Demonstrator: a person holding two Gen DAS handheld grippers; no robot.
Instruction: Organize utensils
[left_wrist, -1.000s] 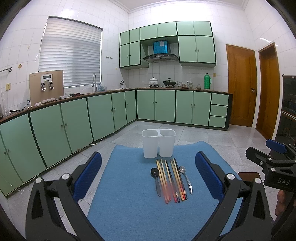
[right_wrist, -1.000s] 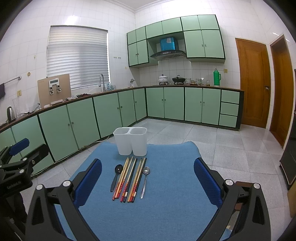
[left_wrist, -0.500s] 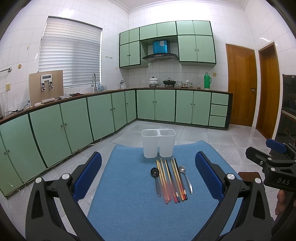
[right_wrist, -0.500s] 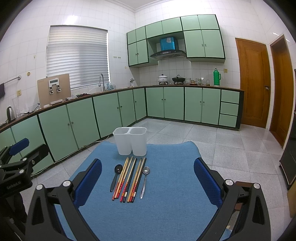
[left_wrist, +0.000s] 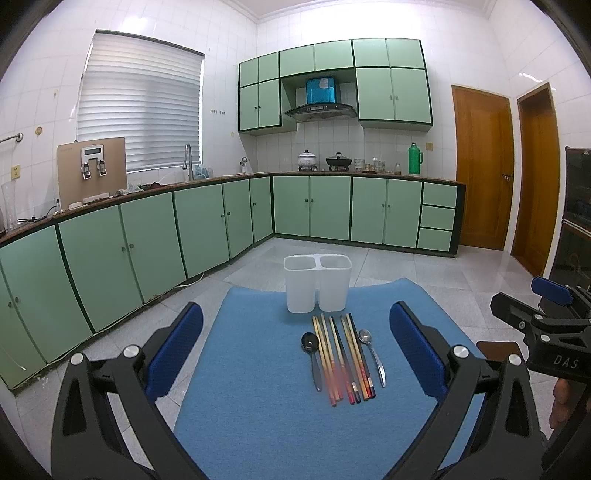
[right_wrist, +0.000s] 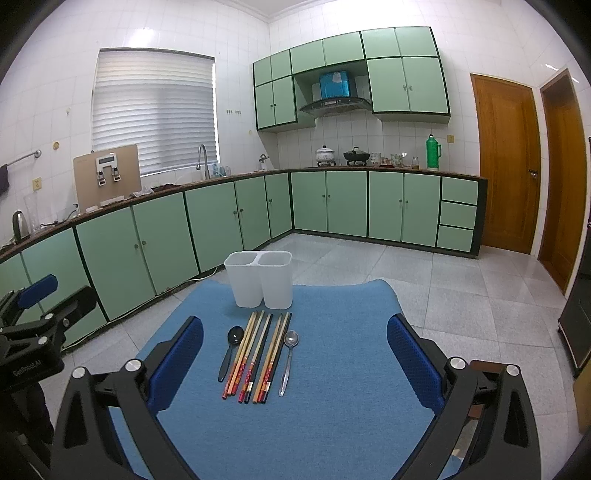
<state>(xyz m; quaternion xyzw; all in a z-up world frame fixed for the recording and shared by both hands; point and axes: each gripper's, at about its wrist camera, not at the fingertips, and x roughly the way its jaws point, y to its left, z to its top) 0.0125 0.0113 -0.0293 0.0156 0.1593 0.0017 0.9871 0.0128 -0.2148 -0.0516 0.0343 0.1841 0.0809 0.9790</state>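
Note:
A white two-compartment holder (left_wrist: 317, 282) (right_wrist: 259, 278) stands at the far end of a blue mat (left_wrist: 258, 387) (right_wrist: 332, 406). In front of it lie several chopsticks (left_wrist: 341, 356) (right_wrist: 258, 354) in a row, a black spoon (left_wrist: 311, 350) (right_wrist: 229, 349) on their left and a silver spoon (left_wrist: 372, 354) (right_wrist: 288, 360) on their right. My left gripper (left_wrist: 295, 350) is open and empty, near the mat's front. My right gripper (right_wrist: 295, 350) is open and empty too, beside it. Each gripper shows at the edge of the other's view.
The mat lies on a small table over a grey tiled floor. Green kitchen cabinets (left_wrist: 147, 236) run along the left and far walls. Wooden doors (left_wrist: 484, 166) stand at the right.

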